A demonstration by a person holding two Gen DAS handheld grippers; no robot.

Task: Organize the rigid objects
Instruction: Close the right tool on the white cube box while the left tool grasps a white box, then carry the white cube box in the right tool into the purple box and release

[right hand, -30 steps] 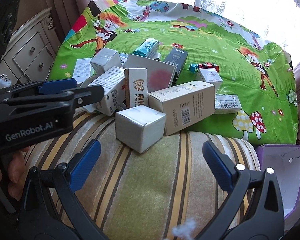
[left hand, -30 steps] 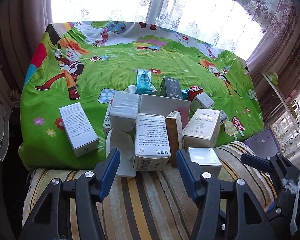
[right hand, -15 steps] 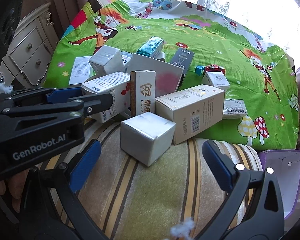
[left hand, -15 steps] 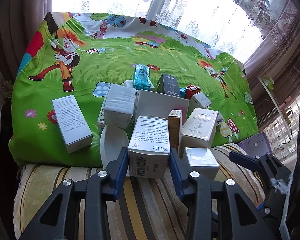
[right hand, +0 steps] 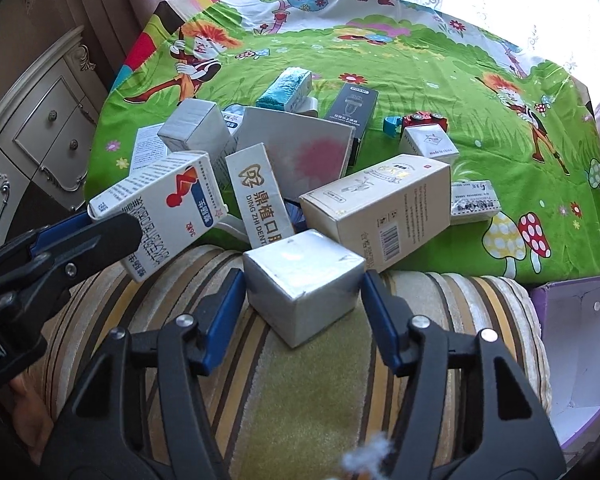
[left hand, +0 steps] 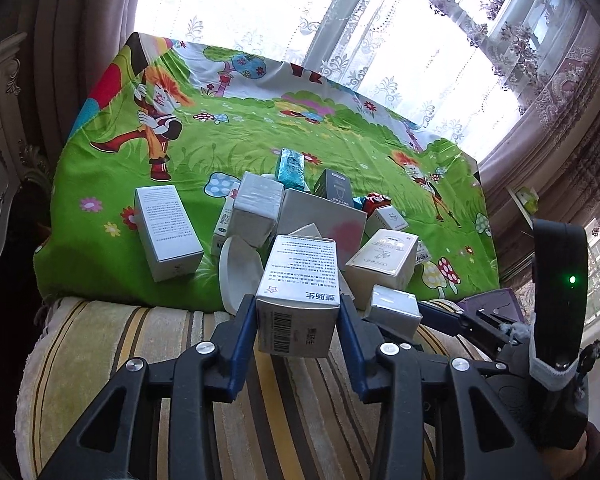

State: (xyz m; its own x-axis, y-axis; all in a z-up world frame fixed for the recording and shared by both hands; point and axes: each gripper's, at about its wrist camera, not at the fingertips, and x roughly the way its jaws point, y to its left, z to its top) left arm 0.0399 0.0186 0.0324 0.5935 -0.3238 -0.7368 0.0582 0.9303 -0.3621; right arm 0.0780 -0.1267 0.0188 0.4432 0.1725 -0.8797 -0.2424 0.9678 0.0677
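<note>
Here the left gripper (left hand: 298, 316) is clamped on a white medicine box (left hand: 300, 280), its blue pads pressed flat against both sides; the box is tilted, its barcode end toward the camera, at the near edge of the heap of boxes. The right gripper (right hand: 303, 300) stands apart, its pads either side of a silvery cube box (right hand: 304, 276), close to its corners, though whether they touch it cannot be told. That cube sits on the striped cushion (right hand: 292, 380), just before the green cartoon cloth (right hand: 420, 60), touching a long cream box (right hand: 384, 208).
</note>
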